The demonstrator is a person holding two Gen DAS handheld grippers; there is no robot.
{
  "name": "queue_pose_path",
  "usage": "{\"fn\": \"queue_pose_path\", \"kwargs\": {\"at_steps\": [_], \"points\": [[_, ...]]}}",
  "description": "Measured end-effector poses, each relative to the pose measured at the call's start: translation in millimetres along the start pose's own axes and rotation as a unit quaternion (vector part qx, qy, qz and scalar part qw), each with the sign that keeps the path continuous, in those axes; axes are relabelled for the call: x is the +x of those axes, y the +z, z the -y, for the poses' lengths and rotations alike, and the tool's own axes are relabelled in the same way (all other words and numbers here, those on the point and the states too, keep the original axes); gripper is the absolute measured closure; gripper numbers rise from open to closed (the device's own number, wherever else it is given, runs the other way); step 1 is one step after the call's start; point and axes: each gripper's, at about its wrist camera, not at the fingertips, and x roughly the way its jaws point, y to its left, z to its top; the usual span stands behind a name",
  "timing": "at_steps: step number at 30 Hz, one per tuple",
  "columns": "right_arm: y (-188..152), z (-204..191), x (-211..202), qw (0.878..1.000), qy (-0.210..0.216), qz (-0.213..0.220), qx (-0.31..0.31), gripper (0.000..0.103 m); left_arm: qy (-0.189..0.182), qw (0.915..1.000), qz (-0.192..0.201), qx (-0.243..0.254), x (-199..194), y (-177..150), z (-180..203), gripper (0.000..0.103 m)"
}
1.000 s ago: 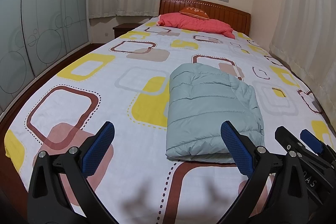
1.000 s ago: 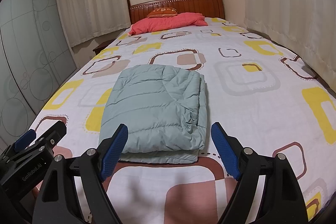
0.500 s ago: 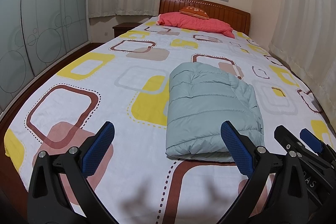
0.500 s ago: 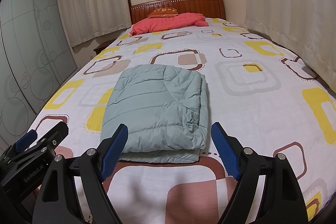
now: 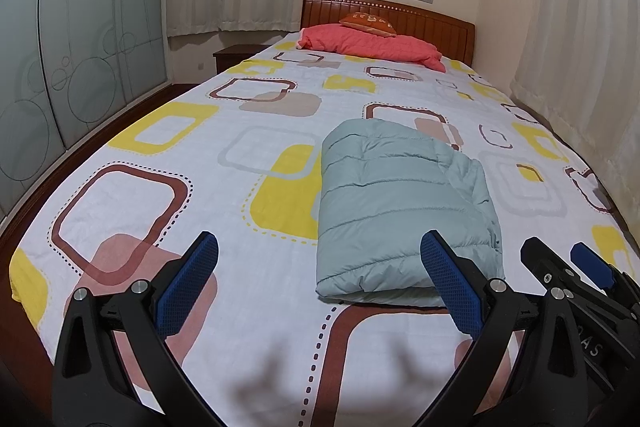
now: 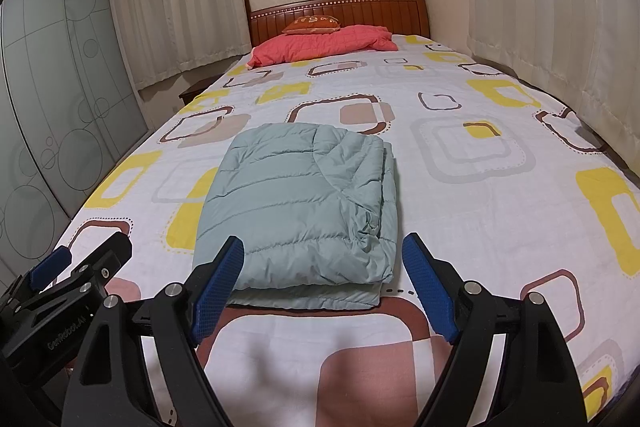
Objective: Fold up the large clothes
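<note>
A pale green puffer jacket point(image 5: 400, 203) lies folded into a thick rectangle on the bed; it also shows in the right wrist view point(image 6: 300, 211). My left gripper point(image 5: 316, 259) is open and empty, held above the bed's near end, left of the jacket's near edge. My right gripper point(image 6: 322, 261) is open and empty, held just short of the jacket's near edge. Each gripper shows at the side of the other's view: the right one point(image 5: 576, 267), the left one point(image 6: 80, 263).
The bed point(image 5: 160, 187) has a white sheet with yellow and brown squares. A red quilt point(image 5: 372, 45) and an orange cushion point(image 5: 368, 21) lie by the wooden headboard. Curtains point(image 6: 560, 27) hang on the right, glass wardrobe doors point(image 5: 60, 67) stand on the left, with a nightstand point(image 5: 236, 57).
Both grippers have drawn back very slightly from the jacket. The jacket has not moved.
</note>
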Motion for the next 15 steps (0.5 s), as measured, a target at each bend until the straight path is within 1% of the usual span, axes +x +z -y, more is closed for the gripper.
{"fn": "queue_pose_path", "kwargs": {"at_steps": [4,8,15], "points": [[0.0,-0.3,-0.1,1.000,0.000,0.001,0.000,0.023,-0.001,1.0000,-0.005,0.001,1.2,0.6,0.2,0.002],[-0.7,-0.8,-0.3,1.000,0.000,0.001,0.000,0.023,0.007,1.0000,-0.002,0.004,-0.9,0.1,1.5,0.002],[-0.6,-0.2,-0.2,1.000,0.000,0.001,0.000,0.023,-0.003,1.0000,0.004,0.004,-0.8,0.8,1.1,0.002]]}}
